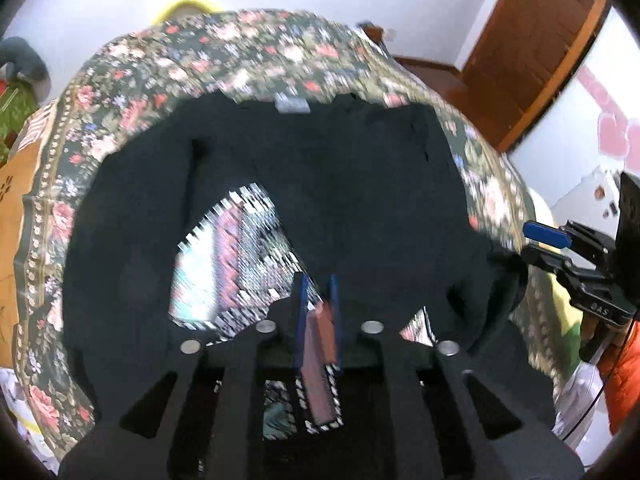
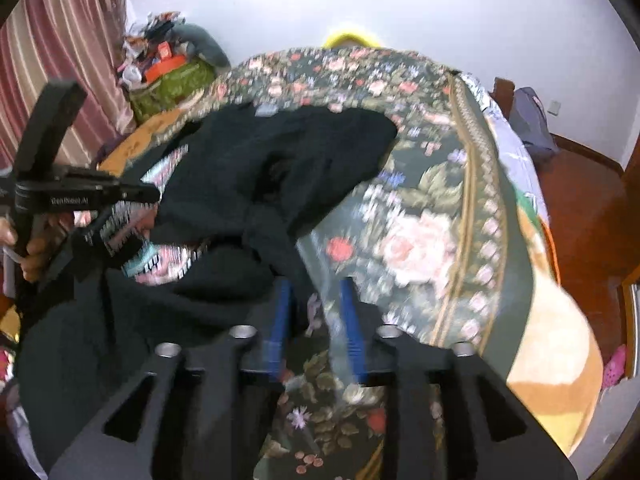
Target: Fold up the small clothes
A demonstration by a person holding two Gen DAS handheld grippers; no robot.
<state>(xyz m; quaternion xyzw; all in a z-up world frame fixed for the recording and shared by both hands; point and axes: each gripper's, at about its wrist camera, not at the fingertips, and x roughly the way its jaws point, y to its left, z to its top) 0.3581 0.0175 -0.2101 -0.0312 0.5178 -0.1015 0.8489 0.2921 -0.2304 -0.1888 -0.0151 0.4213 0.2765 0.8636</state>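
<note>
A black garment (image 1: 340,184) (image 2: 280,152) lies crumpled on a floral bedspread (image 1: 240,48) (image 2: 420,240), grey label (image 1: 294,104) at its far edge. Part of its patterned lining (image 1: 232,248) (image 2: 168,264) is turned up. My left gripper (image 1: 317,284) (image 2: 120,220) hovers over the near hem, its blue fingers a narrow gap apart. The patterned cloth shows in that gap, and the pads do not clamp it. My right gripper (image 2: 316,312) (image 1: 552,248) stands open at the garment's right edge, and only bedspread shows between its fingers.
A yellow object (image 2: 352,38) sits behind the bed by the white wall. Cluttered items (image 2: 168,68) and a striped curtain (image 2: 60,60) stand at the left. Wooden floor (image 2: 580,200) and a brown door (image 1: 540,48) lie to the right. A hand (image 2: 28,256) holds the left gripper.
</note>
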